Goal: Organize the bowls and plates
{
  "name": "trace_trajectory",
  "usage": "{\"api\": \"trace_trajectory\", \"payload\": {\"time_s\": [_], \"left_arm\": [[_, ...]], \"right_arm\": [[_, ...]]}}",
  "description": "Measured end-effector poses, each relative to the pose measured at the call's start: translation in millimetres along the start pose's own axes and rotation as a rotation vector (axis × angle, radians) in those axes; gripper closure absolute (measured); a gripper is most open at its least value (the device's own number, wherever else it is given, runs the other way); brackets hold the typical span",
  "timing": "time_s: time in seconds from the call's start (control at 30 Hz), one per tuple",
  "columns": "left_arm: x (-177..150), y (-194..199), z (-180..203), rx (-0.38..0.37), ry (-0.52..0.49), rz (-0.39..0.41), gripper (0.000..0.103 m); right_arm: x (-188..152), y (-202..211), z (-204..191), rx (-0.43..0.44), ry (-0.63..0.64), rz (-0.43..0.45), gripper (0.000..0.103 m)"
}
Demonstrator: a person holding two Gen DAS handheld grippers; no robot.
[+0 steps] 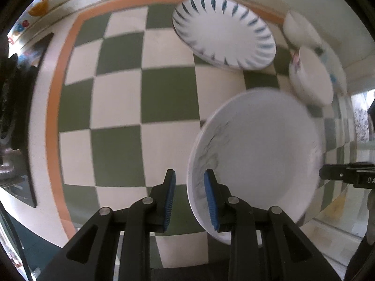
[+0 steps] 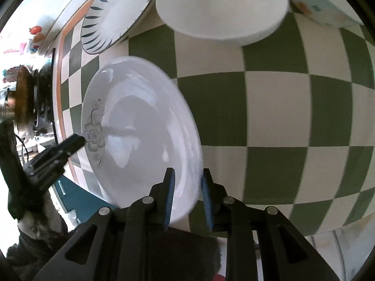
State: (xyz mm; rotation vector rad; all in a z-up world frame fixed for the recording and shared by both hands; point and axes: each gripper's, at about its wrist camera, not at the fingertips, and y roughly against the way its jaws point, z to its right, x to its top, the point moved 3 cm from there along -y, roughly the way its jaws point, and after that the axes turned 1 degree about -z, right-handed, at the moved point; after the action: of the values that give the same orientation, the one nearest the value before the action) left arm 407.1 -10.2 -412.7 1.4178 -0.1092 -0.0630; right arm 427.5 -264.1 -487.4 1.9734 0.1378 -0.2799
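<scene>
A white plate with a grey flower print (image 1: pixel 255 161) (image 2: pixel 140 135) is tilted above the green-and-white checked cloth. My left gripper (image 1: pixel 189 199) straddles its near rim with a gap on both sides. My right gripper (image 2: pixel 186 196) straddles the opposite rim, also with a gap. Each gripper shows in the other's view, the right one (image 1: pixel 346 175) and the left one (image 2: pixel 58 154). A plate with blue leaf marks (image 1: pixel 222 30) (image 2: pixel 117 11) lies farther back. A plain white bowl (image 2: pixel 222 7) (image 1: pixel 302 29) and a flowered bowl (image 1: pixel 311 75) sit beyond.
The checked tablecloth (image 1: pixel 121 98) has an orange border (image 1: pixel 52 117). A patterned bowl or box (image 2: pixel 321 4) sits at the far right. A dark pan and stove (image 2: pixel 28 100) stand beyond the table's left edge.
</scene>
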Motion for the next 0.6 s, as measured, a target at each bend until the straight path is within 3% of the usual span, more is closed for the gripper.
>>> {"api": "trace_trajectory", "payload": {"time_s": [0.17,0.37,0.47,0.6], "left_arm": [[42,33,-9,-0.005,0.034,0.084,0.077],[125,20,-28,-0.009,0.125,0.096,0.076],[152,-4,-38,-0.015,0.168,0.055,0.076],[165,-36,-45,-0.029,0.198,-0.008,0.076]], "right_arm": [[23,49,-19,-0.038,0.062,0.093,0.077],[113,95,-61,-0.064,0.163,0.281,0.072],[163,82,-63,-0.074,0.146,0.281,0.072],[216,49,-51,-0.074,0.086,0.222,0.072]]}}
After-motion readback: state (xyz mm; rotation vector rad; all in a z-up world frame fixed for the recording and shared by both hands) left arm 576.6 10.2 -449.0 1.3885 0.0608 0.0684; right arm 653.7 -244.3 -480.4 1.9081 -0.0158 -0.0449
